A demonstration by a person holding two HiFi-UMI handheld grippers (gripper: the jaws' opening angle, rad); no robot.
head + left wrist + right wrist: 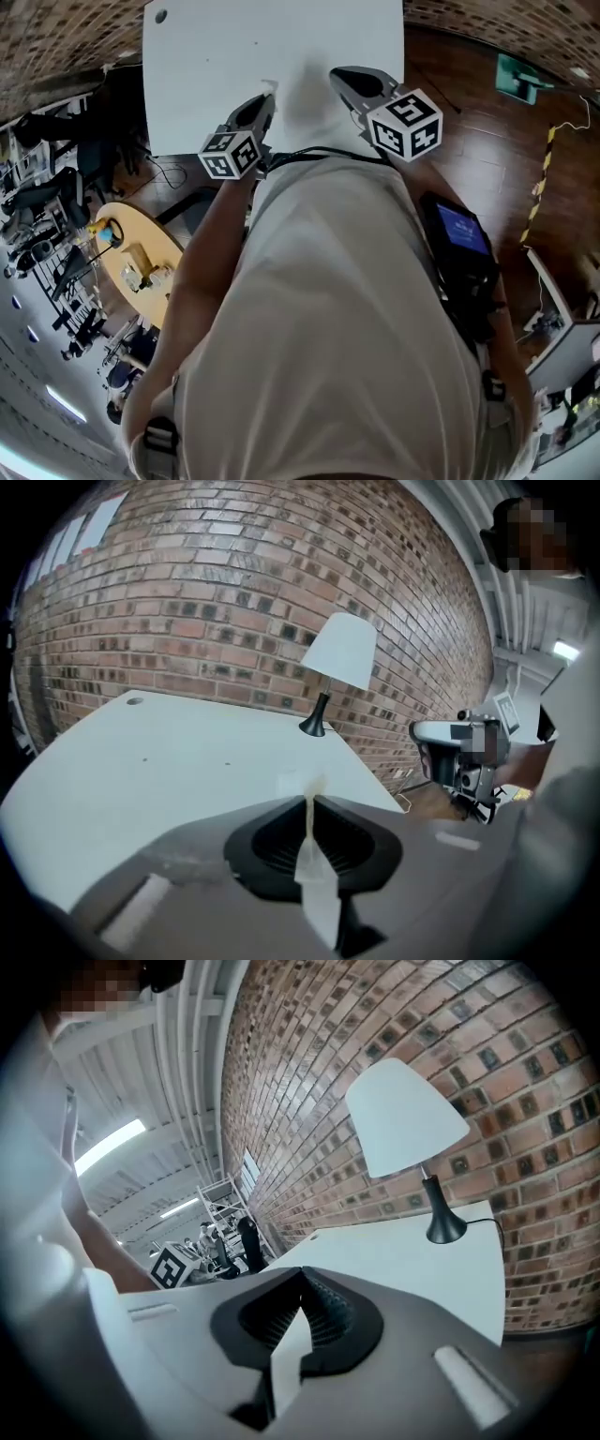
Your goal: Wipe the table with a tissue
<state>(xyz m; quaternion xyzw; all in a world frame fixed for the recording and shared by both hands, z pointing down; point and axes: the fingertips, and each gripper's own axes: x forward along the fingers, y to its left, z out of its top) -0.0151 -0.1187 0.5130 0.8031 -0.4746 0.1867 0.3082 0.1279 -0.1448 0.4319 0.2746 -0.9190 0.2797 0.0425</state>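
The white table (272,47) lies in front of the person, by a brick wall. My left gripper (269,97) hovers over its near edge, shut on a thin scrap of white tissue (307,789) that pokes out past the tips. In the left gripper view the left gripper (310,799) points across the table top (141,771). My right gripper (349,82) is held beside it over the same edge. In the right gripper view the right gripper (302,1275) has its jaws meeting at the tips, and nothing sticks out beyond them.
A white-shaded lamp (340,653) on a black foot stands at the table's far corner by the wall, and this lamp (408,1115) also shows in the right gripper view. A cable hole (160,16) marks the far left corner. A round wooden table (141,262) stands to the left, with wooden floor (487,141) to the right.
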